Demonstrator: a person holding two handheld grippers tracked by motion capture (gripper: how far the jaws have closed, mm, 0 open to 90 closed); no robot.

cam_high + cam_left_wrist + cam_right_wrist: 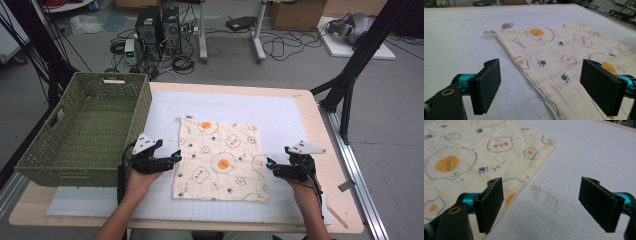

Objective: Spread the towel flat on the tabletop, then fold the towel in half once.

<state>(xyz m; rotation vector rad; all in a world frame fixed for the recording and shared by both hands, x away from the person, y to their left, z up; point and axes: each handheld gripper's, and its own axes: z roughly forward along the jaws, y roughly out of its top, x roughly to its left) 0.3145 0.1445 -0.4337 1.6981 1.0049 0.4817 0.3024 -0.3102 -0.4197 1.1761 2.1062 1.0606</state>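
Risk, edge grip: a layer may be missed if the cloth [220, 159] is taken again; it lies flat on the mat [280, 112], and a pad could slide over the edge instead of under it.
Risk, double layer: the cloth appears folded, judged from its thick near edge in the left gripper view; a shallow bite could take the top layer alone and open the fold.
Risk, uneven lift: the two tongs stand at opposite side edges; if one were raised before the other, the cloth could skew or drag across the mat.
Risk, basket: the basket [85, 131] stands just outside the left gripper; a wide outward swing of that hand could strike its wall.
Left gripper [176, 157]: jaws wide apart, nothing held. One pad [486, 85] is over bare mat, the other is over the cloth, and no contact with the cloth is seen.
Right gripper [270, 164]: jaws wide apart, nothing held. One pad [491, 202] hangs above the cloth edge, the other is over bare mat.
Cloth position: between the two tongs, its left edge passing between the left pads, its right edge under the inner pad of the right gripper.
Label [508, 25]: at the far corner of the cloth, ahead of the left gripper.
Mat marks: dark specks [544, 196] lie between the right pads, beside the cloth edge.
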